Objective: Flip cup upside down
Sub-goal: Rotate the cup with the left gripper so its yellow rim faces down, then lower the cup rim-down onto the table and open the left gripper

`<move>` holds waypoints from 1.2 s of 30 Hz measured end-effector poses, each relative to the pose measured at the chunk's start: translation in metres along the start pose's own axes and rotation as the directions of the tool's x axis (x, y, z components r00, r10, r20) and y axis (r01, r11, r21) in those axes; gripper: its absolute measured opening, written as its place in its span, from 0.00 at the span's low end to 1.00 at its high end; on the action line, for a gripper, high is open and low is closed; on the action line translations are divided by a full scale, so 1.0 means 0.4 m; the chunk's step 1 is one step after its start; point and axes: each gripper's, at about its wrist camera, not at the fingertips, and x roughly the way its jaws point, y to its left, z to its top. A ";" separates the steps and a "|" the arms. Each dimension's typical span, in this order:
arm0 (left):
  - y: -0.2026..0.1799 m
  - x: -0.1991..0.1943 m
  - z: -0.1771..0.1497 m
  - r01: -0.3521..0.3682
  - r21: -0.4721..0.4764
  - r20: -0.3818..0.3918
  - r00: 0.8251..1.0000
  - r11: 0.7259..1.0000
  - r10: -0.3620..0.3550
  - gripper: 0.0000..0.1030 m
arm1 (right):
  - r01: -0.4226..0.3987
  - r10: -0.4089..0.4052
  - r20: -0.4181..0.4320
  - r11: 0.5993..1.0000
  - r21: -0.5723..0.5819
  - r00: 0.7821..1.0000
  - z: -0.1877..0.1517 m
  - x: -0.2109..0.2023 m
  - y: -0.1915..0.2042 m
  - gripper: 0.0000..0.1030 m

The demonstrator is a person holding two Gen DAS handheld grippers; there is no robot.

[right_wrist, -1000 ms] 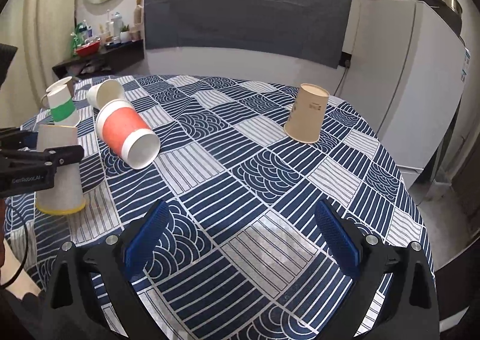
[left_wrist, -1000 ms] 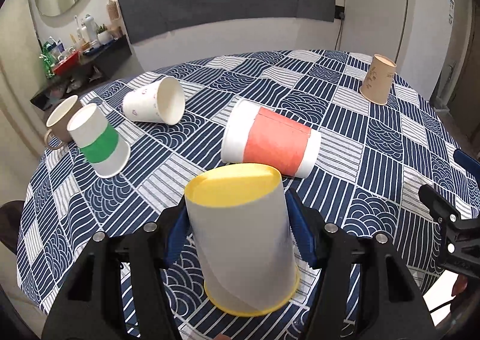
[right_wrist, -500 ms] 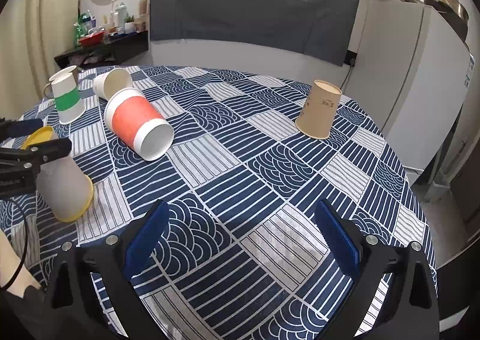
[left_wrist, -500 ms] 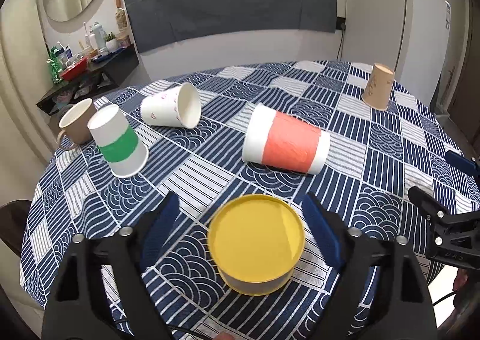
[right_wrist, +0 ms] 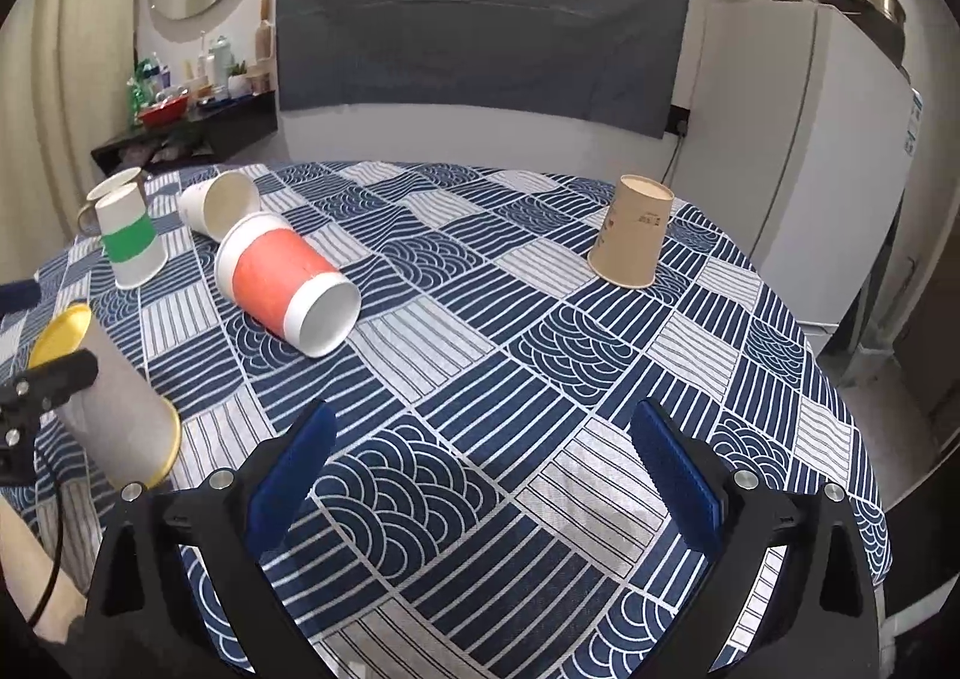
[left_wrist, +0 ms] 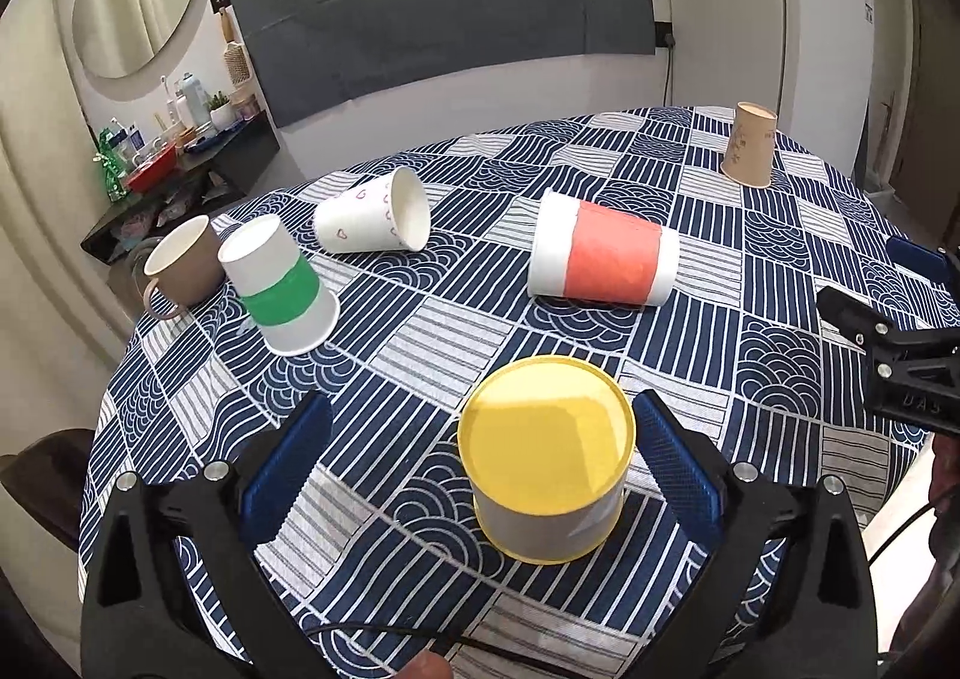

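A grey paper cup with a yellow base and rim (left_wrist: 547, 474) stands upside down on the patterned tablecloth (left_wrist: 444, 337). My left gripper (left_wrist: 480, 475) is open, its blue pads on either side of the cup and apart from it. The same cup shows at the left of the right wrist view (right_wrist: 114, 409). An orange-banded cup (left_wrist: 606, 259) and a white cup with hearts (left_wrist: 372, 220) lie on their sides. A green-banded cup (left_wrist: 279, 286) and a tan cup (left_wrist: 750, 154) stand upside down. My right gripper (right_wrist: 480, 475) is open and empty above the table.
A brown mug (left_wrist: 180, 265) stands upright at the table's left edge. A white fridge (right_wrist: 810, 151) stands behind the table on the right. A dark shelf with bottles (left_wrist: 174, 163) is at the back left. The right gripper shows at the right of the left wrist view (left_wrist: 900, 355).
My left gripper has opened and let go of the yellow-based cup, then drawn back and up. The cup stays upside down on the cloth. The right gripper has shifted slightly.
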 end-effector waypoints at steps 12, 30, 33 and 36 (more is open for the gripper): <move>0.083 -0.039 -0.037 0.081 -0.073 0.040 0.996 0.994 -0.078 0.95 | -0.055 0.054 -0.023 0.998 -0.009 0.998 -0.008 -0.010 0.063 0.92; 0.119 -0.053 -0.104 0.193 -0.096 0.011 0.981 0.977 -0.193 0.94 | -0.073 0.072 -0.024 0.997 -0.033 0.997 -0.033 -0.038 0.114 0.92; 0.114 -0.060 -0.112 0.187 -0.078 0.014 0.982 0.979 -0.187 0.94 | -0.069 0.069 -0.019 0.997 -0.032 0.997 -0.033 -0.044 0.115 0.92; 0.117 -0.067 -0.121 0.178 -0.073 0.017 0.984 0.981 -0.178 0.95 | -0.070 0.070 -0.013 0.997 -0.028 0.997 -0.034 -0.051 0.115 0.92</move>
